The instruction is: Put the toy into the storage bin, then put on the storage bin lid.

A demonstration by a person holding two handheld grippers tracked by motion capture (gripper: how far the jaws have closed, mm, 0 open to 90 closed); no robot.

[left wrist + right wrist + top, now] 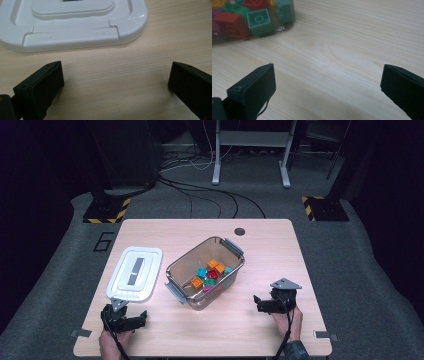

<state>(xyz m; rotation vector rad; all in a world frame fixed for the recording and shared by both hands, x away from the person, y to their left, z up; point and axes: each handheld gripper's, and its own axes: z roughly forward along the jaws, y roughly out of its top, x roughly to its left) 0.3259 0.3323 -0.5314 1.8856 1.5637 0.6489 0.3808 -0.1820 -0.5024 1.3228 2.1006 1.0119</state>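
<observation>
A clear plastic box (pixel 205 270) stands in the middle of the wooden table (pixel 270 245), holding several coloured toy bricks (pixel 210 271). Its white lid (pixel 135 272) lies flat to the left of it. My left gripper (pixel 126 321) rests near the front edge, just below the lid, open with nothing between its jaws; the lid's near edge (pixel 75 37) lies just ahead of it. My right gripper (pixel 265 304) sits at the front right, open and empty, to the right of the box. In the right gripper view the box corner with green and red bricks (pixel 259 25) is at the upper left.
A dark round hole (pixel 240 231) marks the table's far edge. Grey brackets (pixel 80 333) sit at the front corners. Beyond the table are floor cables (pixel 200 190), a metal stand (pixel 250 150) and striped bases (pixel 105 212).
</observation>
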